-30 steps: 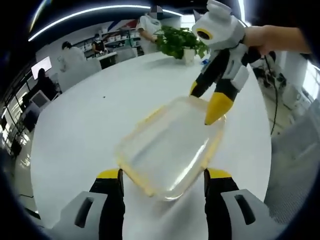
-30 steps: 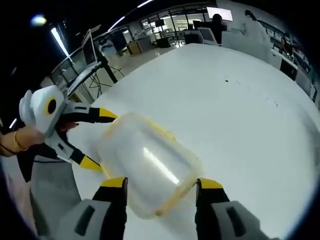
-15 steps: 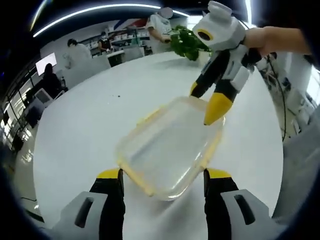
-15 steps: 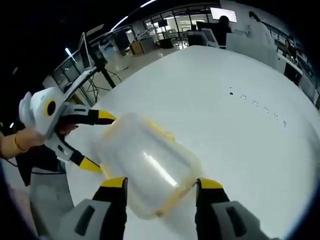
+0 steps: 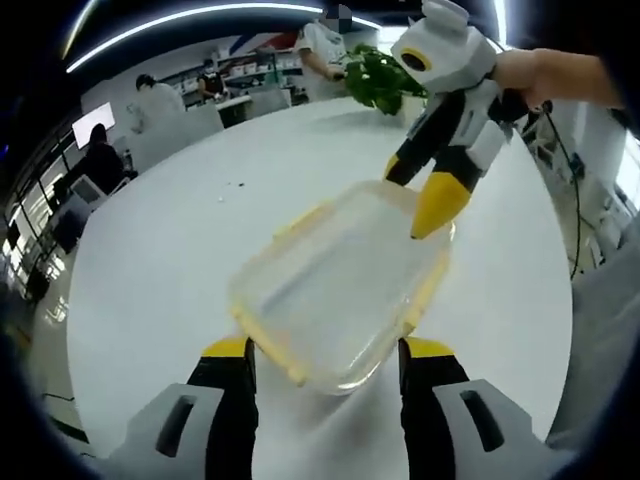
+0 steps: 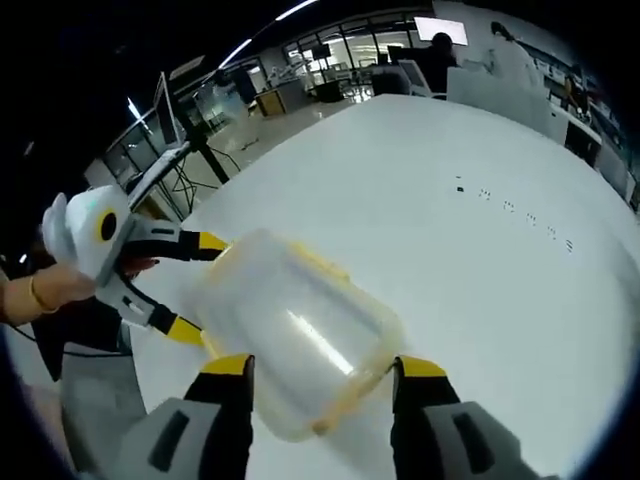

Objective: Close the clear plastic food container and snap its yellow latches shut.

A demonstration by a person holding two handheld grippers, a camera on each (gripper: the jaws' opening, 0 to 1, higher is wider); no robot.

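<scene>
Between both gaping hand-held grippers (image 5: pixel 322 350) (image 6: pixel 322 365) — container (image 5: pixel 340 285), seemingly unclamped — on table (image 5: pixel 160 260).

no legible text, labels or numbers anywhere

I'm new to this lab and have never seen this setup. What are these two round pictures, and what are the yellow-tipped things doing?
A person holds a hand tool with a claw in each hand, each carrying a camera. In the left gripper view, the left claw rises at the bottom; the right claw reaches in opposite. The right gripper view shows the reverse: right claw below, left claw beyond. Between them a clear food container with yellow latches sits on a white table. Both claws are open, straddling its ends. A potted plant stands behind.
</scene>
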